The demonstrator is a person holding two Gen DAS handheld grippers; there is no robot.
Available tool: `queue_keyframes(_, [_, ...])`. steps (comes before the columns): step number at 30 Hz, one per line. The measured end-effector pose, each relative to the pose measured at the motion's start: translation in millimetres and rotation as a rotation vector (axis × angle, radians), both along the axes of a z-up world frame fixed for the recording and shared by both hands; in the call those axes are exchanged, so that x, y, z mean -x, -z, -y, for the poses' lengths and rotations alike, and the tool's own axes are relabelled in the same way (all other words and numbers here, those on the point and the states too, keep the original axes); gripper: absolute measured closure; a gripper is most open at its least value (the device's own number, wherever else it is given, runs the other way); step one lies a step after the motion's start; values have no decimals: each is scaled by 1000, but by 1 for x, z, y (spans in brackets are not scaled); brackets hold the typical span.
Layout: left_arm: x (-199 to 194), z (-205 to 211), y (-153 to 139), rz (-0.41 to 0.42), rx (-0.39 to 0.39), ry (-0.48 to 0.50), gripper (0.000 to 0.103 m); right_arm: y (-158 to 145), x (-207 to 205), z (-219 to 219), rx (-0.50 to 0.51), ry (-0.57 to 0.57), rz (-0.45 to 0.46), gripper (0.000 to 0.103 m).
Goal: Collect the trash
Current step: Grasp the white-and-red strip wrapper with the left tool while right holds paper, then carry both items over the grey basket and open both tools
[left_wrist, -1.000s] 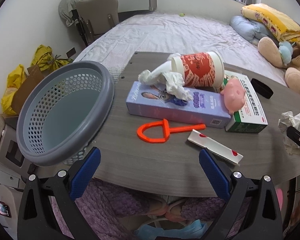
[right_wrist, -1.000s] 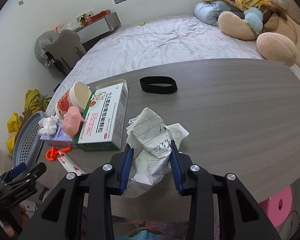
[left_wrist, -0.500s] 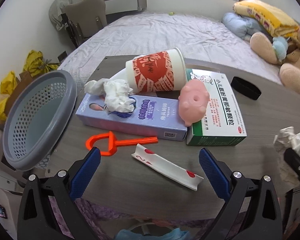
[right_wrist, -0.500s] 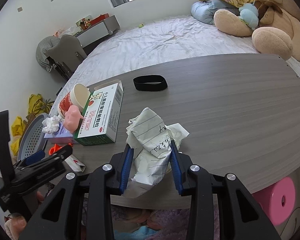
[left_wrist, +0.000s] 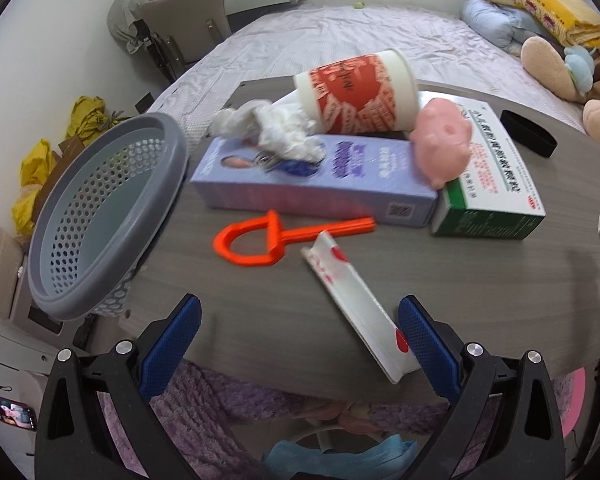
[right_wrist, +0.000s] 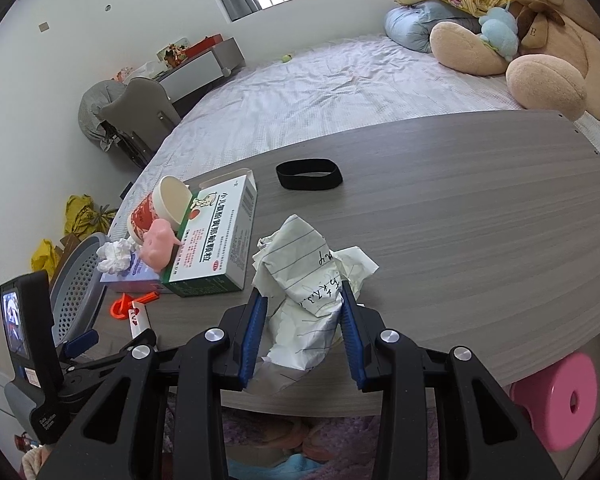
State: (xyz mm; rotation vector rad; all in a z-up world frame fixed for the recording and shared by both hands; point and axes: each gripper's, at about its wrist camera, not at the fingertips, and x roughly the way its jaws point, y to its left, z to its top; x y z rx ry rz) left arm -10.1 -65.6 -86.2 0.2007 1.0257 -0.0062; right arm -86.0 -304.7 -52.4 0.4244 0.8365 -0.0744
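Observation:
My left gripper (left_wrist: 300,320) hangs open low over the table's near edge. A white wrapper with red hearts (left_wrist: 356,312) lies flat between its fingers, close to the right pad, untouched. My right gripper (right_wrist: 302,300) is shut on a crumpled sheet of lined paper (right_wrist: 312,280), which rests on the table. A grey perforated basket (left_wrist: 100,216) tilts at the table's left end. A crumpled tissue (left_wrist: 272,128) lies on a purple box (left_wrist: 316,180), with a red-and-white paper cup (left_wrist: 356,92) on its side behind it.
An orange plastic tool (left_wrist: 276,236) lies just beyond the wrapper. A pink pig toy (left_wrist: 444,144) sits on a green-and-white medicine box (left_wrist: 496,184). A black band (right_wrist: 310,174) lies mid-table. A bed with plush toys stands behind, a pink stool (right_wrist: 552,400) below right.
My left gripper came forward and down over the table, so the heart wrapper now lies between its fingers and the basket sits further left. The right gripper kept still on the paper.

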Motion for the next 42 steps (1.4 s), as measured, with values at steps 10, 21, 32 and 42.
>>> queue_keyframes(10, [-1, -12, 8, -14, 77, -7, 6, 0, 0, -5, 3, -4, -3, 68])
queue_keyframes(21, [1, -12, 3, -24, 170, 36, 59, 3, 0, -7, 0, 3, -7, 68])
queue_keyframes(32, [6, -20, -5, -36, 200, 78, 88, 1, -1, -15, 13, -8, -7, 68])
queue_keyframes(42, [15, -55, -55, 132, 206, 95, 88, -28, -14, -55, 56, -87, 37, 68])
